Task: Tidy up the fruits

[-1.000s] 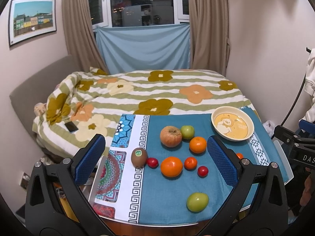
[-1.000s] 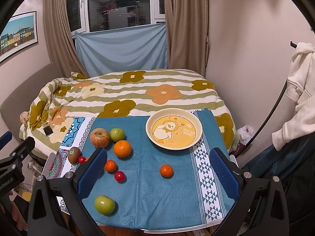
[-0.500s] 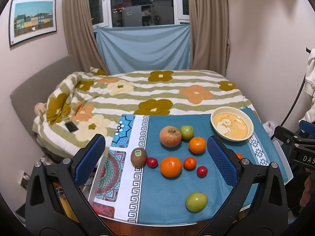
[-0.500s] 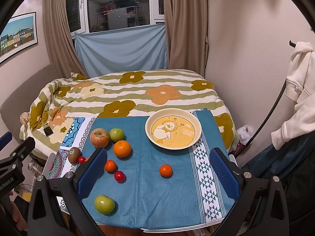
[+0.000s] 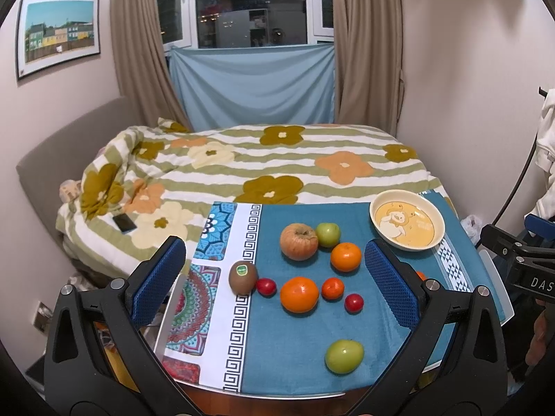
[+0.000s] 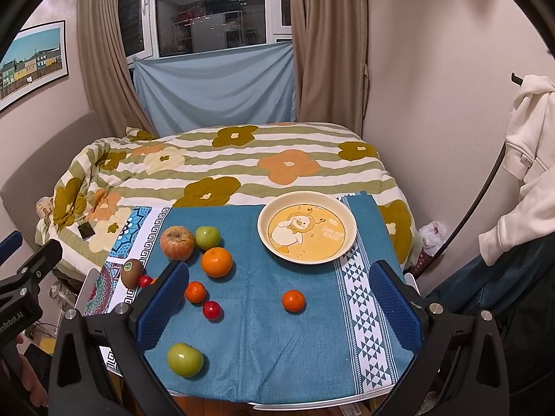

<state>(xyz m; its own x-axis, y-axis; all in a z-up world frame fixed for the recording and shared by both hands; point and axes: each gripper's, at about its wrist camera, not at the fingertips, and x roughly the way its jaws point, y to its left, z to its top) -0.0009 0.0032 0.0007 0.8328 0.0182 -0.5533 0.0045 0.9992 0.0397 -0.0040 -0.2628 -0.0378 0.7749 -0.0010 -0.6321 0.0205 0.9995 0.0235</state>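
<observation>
Barely any shift seen since a second ago | left gripper (image 5: 274, 274) and right gripper (image 6: 279, 296) held released, nothing grasped | round cream plate (image 6: 263, 228) carries nothing | smooth fruits (image 5: 299, 294) scattered on woven blue tabletop cloth (image 6: 312, 346)

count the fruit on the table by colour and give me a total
orange: 4
green: 2
small red: 2
reddish apple: 1
brown kiwi: 1
total: 10 fruit, none in the bowl
</observation>
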